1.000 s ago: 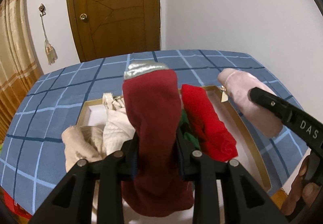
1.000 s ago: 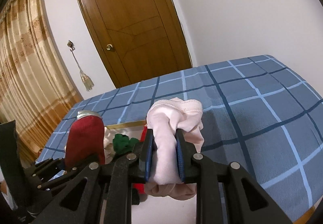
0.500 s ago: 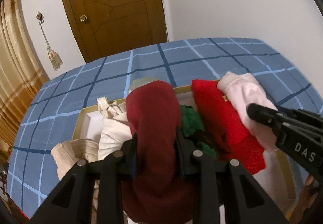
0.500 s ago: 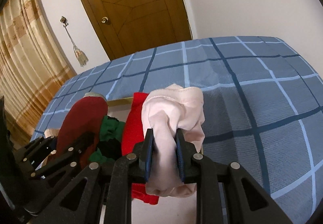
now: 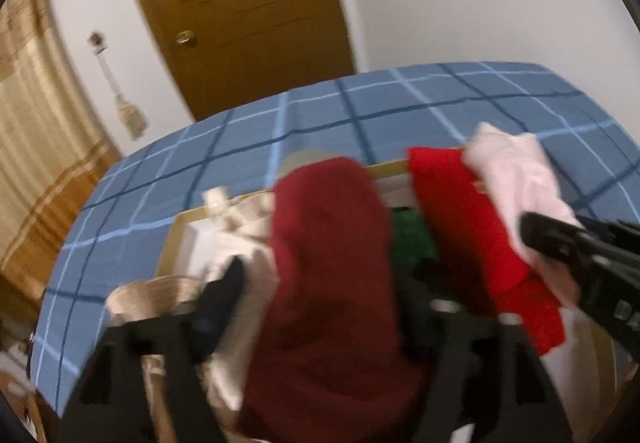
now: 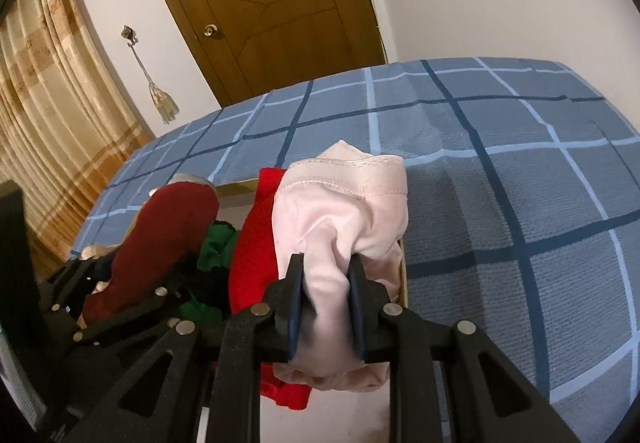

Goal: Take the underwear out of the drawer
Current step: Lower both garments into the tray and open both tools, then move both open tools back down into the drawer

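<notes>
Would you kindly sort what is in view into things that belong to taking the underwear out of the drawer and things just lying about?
Part of the job:
- dark red underwear, between the left gripper's jaws, which have just been opening
- pale pink underwear, clamped in the right gripper
- drawer
- bright red garment
- green garment

Just lying about:
- checked bedspread
- door
- curtain

drawer point(image 5: 182, 239): on the bed point(image 6: 500, 171), before the door point(image 6: 272, 3)
underwear heap point(image 5: 332, 263): in the drawer (some spilling over its left rim)
curtain point(image 6: 52, 91): left of the door
</notes>
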Demonstrator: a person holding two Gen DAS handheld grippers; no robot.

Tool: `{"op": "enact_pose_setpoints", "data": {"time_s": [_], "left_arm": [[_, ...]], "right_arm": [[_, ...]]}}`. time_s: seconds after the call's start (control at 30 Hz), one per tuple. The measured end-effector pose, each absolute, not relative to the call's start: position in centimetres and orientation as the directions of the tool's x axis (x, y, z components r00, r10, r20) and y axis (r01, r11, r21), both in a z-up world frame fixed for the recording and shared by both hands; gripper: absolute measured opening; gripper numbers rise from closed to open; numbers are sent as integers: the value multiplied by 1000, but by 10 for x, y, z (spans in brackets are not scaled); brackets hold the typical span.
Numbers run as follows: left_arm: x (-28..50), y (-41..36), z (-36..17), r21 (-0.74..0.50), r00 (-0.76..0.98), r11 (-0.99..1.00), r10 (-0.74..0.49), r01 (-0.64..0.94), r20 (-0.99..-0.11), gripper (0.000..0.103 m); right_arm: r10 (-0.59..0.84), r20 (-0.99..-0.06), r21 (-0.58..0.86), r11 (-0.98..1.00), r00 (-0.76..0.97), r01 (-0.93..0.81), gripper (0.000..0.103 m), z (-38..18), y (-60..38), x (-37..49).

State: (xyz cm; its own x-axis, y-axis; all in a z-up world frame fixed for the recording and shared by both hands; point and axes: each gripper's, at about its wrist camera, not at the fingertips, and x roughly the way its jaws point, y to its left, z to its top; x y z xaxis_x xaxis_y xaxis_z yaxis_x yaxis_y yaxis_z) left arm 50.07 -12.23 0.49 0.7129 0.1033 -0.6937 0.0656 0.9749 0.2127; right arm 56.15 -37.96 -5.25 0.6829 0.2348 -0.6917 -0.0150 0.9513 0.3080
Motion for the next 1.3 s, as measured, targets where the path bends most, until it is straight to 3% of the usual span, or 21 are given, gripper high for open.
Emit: {"op": "enact_pose_setpoints", "data": {"time_s": [0.03,0.13,0.23,0.37,0.57,0.93,1.3], "left_arm": [[502,-117,4,194,704,980,104,49,-702,103],[500,-105,0,107,685,993,45,48,-727,103],[493,-104,2,110,689,992,42,55,-724,103],[480,-110,6,159,700,984,55,84,-712,103],[451,-111,16,187,728,976,46,114,-684,103],[405,-101,15,144,736,983,12,116,-677,103],[350,-76,24,93,803,994,11,56,-596,103]], "right_arm": [[243,-691,317,948,681,-16,34,-53,-382,560],[270,-680,347,937,681,-24,51,-49,-385,552],[277,-648,339,939,709,-58,57,-38,-379,538],[251,-608,310,948,753,-67,58,-22,-373,514],[304,-542,384,919,784,-92,58,-7,-373,476],[311,-504,369,921,805,-125,59,-1,-351,413],[303,-467,399,911,831,-108,59,-8,-346,378]]}}
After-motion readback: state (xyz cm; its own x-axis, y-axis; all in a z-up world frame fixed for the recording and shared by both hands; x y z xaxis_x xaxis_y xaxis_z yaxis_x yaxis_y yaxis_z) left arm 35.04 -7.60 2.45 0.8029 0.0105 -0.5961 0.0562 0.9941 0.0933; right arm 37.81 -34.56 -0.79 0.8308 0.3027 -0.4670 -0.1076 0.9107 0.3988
